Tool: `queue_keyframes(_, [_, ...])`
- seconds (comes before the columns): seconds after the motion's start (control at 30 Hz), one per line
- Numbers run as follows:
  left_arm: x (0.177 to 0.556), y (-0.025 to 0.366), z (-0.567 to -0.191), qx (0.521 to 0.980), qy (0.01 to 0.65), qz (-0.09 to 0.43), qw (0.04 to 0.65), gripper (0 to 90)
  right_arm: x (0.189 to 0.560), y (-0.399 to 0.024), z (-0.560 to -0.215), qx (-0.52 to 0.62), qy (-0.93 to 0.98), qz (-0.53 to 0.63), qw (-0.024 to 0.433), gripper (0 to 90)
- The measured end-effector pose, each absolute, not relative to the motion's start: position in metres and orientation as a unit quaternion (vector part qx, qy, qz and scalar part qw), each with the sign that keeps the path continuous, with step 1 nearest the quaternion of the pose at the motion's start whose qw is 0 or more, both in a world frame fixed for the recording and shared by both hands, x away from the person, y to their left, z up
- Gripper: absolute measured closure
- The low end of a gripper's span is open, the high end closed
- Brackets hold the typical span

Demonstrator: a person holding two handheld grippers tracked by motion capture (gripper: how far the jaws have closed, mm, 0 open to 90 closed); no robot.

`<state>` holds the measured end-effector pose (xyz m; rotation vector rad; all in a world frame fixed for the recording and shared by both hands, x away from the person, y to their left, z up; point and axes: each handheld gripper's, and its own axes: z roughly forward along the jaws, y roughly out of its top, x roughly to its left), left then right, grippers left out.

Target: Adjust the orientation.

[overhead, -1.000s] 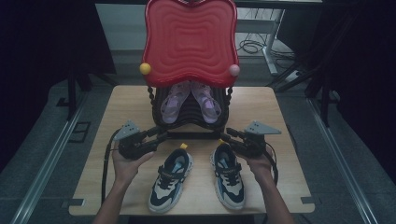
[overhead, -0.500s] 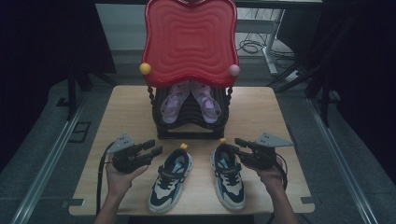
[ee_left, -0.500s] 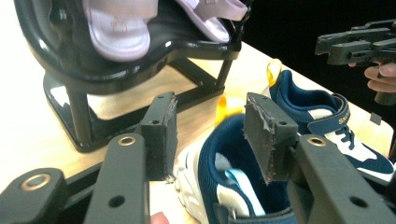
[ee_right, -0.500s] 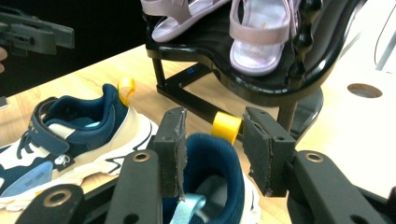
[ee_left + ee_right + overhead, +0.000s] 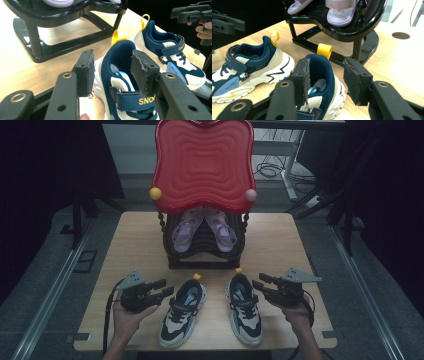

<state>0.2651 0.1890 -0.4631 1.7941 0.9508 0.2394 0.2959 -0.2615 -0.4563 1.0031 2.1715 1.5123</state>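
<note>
Tools [image 5: 166, 290] [image 5: 256, 282] now nearer both sneakers [image 5: 183, 312]

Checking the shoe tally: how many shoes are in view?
4: two navy sneakers, left and right, on the table; two lilac sandals, left and right, on the black rack.

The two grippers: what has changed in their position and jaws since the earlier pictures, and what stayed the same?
Both grippers drew back from the black rack toward the person. The left gripper now sits beside the left sneaker, the right gripper beside the right sneaker. The right jaws have just been opening; both pairs stand open, gripping nothing. Sneakers, rack and purple sandals stayed put.
</note>
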Motion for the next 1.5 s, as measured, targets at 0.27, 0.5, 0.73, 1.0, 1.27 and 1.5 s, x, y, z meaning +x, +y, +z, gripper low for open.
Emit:
queue_keyframes(0.27, [0.258, 0.18, -0.457, 0.763, 0.374, 0.076, 0.523, 63.0, 0.295, -0.264, -0.458, 0.355, 0.76, 0.522, 0.156, 54.3])
queue_keyframes(0.5, [0.251, 0.168, -0.455, 0.783, 0.355, 0.059, 0.508, 79.6, 0.295, -0.265, -0.458, 0.36, 0.758, 0.521, 0.157, 53.8])
queue_keyframes(0.73, [0.249, 0.158, -0.457, 0.796, 0.347, 0.05, 0.494, 87.9, 0.296, -0.269, -0.46, 0.372, 0.753, 0.519, 0.159, 53.8])
queue_keyframes(1.0, [0.245, 0.144, -0.462, 0.809, 0.338, 0.036, 0.479, 90.0, 0.296, -0.267, -0.461, 0.374, 0.754, 0.517, 0.157, 53.4])
queue_keyframes(1.27, [0.237, 0.126, -0.468, 0.822, 0.33, 0.02, 0.464, 90.0, 0.296, -0.27, -0.461, 0.38, 0.75, 0.518, 0.158, 53.2])
queue_keyframes(1.5, [0.228, 0.115, -0.477, 0.838, 0.326, 0.014, 0.438, 90.0, 0.297, -0.271, -0.463, 0.386, 0.747, 0.52, 0.151, 53.2])
